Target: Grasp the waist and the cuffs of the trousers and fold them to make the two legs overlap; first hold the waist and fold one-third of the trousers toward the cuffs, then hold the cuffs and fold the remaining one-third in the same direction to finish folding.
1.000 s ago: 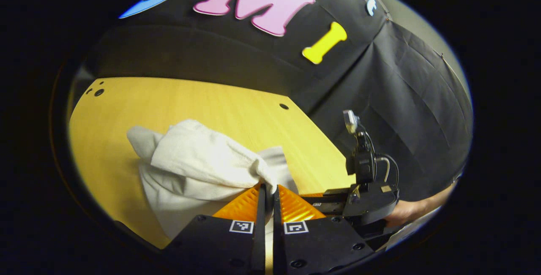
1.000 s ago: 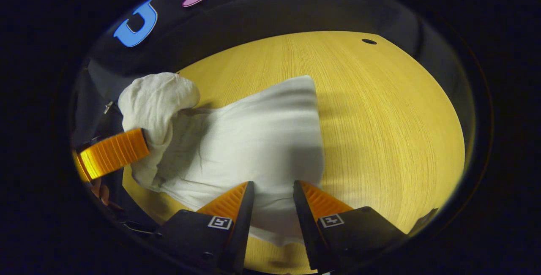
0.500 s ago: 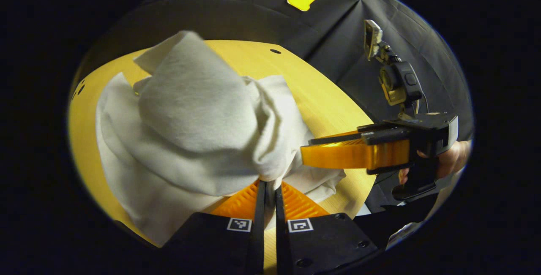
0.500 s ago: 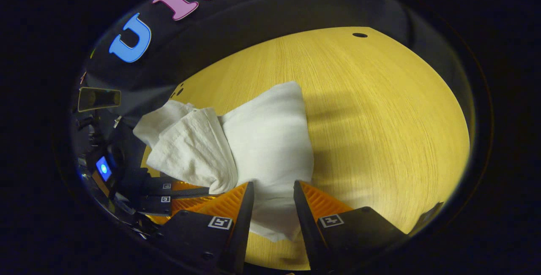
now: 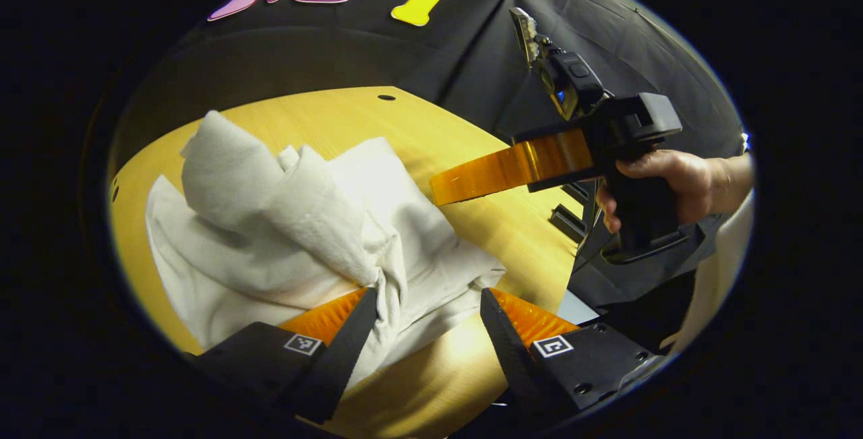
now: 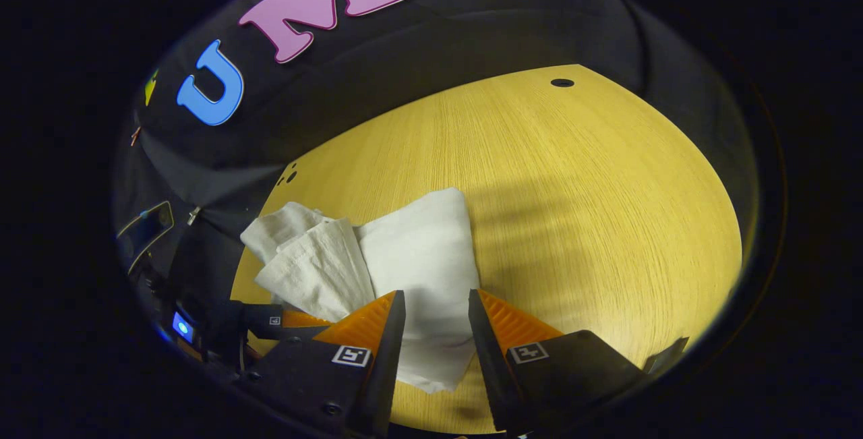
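1. The white trousers (image 5: pixel 303 223) lie bunched in a loose, layered heap on the yellow wooden table (image 5: pixel 512 230), toward its near left part in the left gripper view.
2. In the right gripper view the trousers (image 6: pixel 404 257) sit at the near left of the table (image 6: pixel 593 210), with the far and right wood bare.
3. The left gripper (image 5: pixel 425 304) is released: its two fingers stand wide apart, a twisted ridge of cloth rising between them and lying against the left finger; whether the right finger touches fabric is hard to make out.
4. The right gripper (image 6: pixel 437 307) hangs above the near edge of the trousers with a clear gap between its fingers; cloth shows through that gap, but neither finger visibly presses on it.
5. From the left gripper view, the right gripper (image 5: pixel 502 172) is seen side-on over the right of the table, apart from the cloth, held by a hand (image 5: pixel 674 179); its fingers overlap, so their spread cannot be judged there.
6. Waist and cuffs cannot be told apart in the folds, and the underside layers are hidden.
7. At the near left edge of the right gripper view, the left gripper (image 6: pixel 283 321) is partly cut off behind the right gripper's finger.
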A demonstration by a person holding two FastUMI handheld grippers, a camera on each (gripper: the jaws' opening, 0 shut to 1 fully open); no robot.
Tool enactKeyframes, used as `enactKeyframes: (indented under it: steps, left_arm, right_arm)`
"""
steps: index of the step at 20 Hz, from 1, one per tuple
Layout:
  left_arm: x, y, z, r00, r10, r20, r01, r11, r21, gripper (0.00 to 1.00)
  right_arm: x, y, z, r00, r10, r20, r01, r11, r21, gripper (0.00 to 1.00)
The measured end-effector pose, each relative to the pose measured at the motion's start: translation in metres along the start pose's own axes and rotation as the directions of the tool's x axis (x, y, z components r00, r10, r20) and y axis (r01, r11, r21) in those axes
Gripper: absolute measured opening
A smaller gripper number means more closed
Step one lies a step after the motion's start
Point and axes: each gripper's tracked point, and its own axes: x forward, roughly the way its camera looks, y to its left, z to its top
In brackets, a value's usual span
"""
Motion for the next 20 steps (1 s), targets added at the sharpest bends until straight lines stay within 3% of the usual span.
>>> enactKeyframes:
  steps: [6,11,13,16,20]
  left_arm:
    - [-0.021,0.003,0.01,0.999,-0.006,0.033,0.011,0.99,-0.141,0.97]
    - [-0.035,0.004,-0.007,0.999,0.052,0.005,-0.051,0.989,-0.136,0.98]
    - [-0.034,0.012,-0.011,0.992,0.129,-0.001,-0.129,0.988,-0.089,0.97]
    - [-0.038,0.011,0.016,0.974,0.214,0.074,-0.22,0.972,0.087,0.96]
    - [-0.05,-0.033,0.057,0.977,0.121,0.173,-0.165,0.948,0.272,0.96]
  right_arm:
    - [-0.007,-0.002,-0.003,1.0,-0.015,0.009,0.015,1.0,-0.006,0.59]
    - [-0.017,0.004,-0.006,0.999,-0.019,0.027,0.019,1.0,-0.007,0.59]
    - [-0.02,0.007,-0.007,0.999,-0.021,0.037,0.021,1.0,-0.001,0.59]
    - [-0.025,0.005,-0.01,0.998,-0.032,0.05,0.031,0.999,0.012,0.59]
    - [-0.032,0.0,-0.013,0.997,-0.048,0.063,0.045,0.998,0.041,0.59]
